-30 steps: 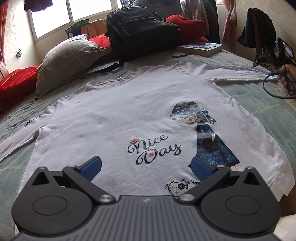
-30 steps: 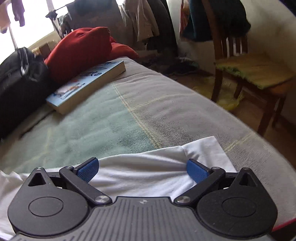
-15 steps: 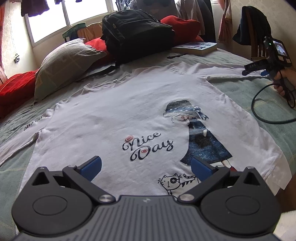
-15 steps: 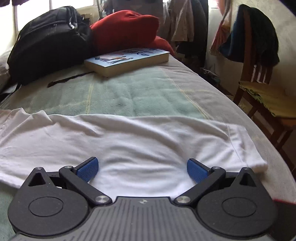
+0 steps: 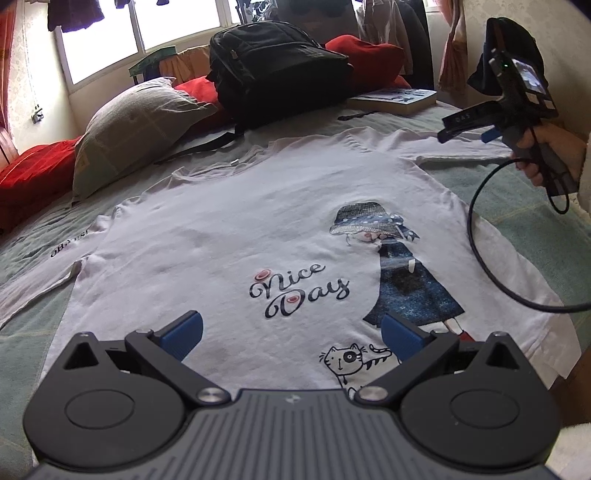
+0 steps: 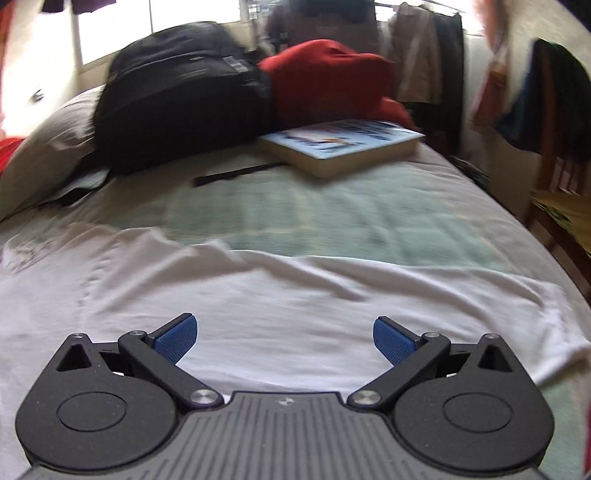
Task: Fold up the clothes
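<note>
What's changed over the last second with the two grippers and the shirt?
The right gripper swung left, from the cuff end of the white long-sleeved shirt's right sleeve toward the shoulder. The left gripper edged slightly left over the hem. Nothing grasped; both stayed open, shirt flat on the green bedspread.

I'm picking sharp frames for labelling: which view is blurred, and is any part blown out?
Right wrist view: motion-smeared backpack and book, window blown out. Left wrist view: crisp shirt print, bright window, fisheye-bent edges.
</note>
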`<state>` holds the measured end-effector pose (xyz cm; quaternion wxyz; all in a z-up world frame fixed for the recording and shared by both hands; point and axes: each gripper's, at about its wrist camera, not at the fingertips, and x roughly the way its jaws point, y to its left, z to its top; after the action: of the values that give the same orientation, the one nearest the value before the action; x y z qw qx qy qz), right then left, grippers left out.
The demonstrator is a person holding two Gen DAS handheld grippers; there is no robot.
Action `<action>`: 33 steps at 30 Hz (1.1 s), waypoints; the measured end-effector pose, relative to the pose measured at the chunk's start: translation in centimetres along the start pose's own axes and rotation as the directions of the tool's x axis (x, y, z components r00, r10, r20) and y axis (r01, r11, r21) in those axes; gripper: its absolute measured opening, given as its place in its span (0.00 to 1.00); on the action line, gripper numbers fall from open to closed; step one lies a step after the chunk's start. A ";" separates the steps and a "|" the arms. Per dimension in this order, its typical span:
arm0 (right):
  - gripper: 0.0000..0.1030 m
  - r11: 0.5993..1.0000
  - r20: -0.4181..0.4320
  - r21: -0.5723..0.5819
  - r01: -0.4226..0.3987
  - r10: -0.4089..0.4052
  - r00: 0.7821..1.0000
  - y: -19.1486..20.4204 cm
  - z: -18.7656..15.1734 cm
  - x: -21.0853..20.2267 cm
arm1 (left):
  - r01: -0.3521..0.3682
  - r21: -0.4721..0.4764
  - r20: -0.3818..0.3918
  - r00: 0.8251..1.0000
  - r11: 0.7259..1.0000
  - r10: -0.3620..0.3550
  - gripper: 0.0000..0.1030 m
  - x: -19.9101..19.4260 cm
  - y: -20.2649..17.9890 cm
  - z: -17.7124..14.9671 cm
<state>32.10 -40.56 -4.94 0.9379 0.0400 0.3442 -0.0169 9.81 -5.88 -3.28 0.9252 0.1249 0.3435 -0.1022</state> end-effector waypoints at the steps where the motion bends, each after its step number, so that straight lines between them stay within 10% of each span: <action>1: 1.00 1.000 -0.006 -0.015 -0.012 0.011 1.000 0.8 0.1 0.4 | 0.000 -0.003 -0.001 1.000 1.000 0.000 0.99 0.0 0.1 0.0; 10: 1.00 0.999 -0.089 -0.032 -0.021 0.018 0.996 -0.3 -1.9 -0.4 | -0.001 -0.047 -0.012 1.000 0.999 0.000 0.99 0.8 1.5 -0.5; 21: 1.00 0.994 -0.117 0.091 -0.059 0.069 0.991 2.6 4.6 4.2 | -0.017 -0.081 -0.015 1.000 0.997 0.016 0.99 1.0 3.0 -0.8; 33: 1.00 0.992 -0.133 0.046 0.116 -0.109 0.985 1.4 7.0 9.3 | -0.007 -0.102 -0.019 1.000 0.995 0.005 0.99 1.5 4.1 -1.0</action>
<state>43.75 -39.80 -5.53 0.9095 0.0469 0.4059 -0.0766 11.46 -1.87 -4.31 0.9274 0.0797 0.3566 -0.0804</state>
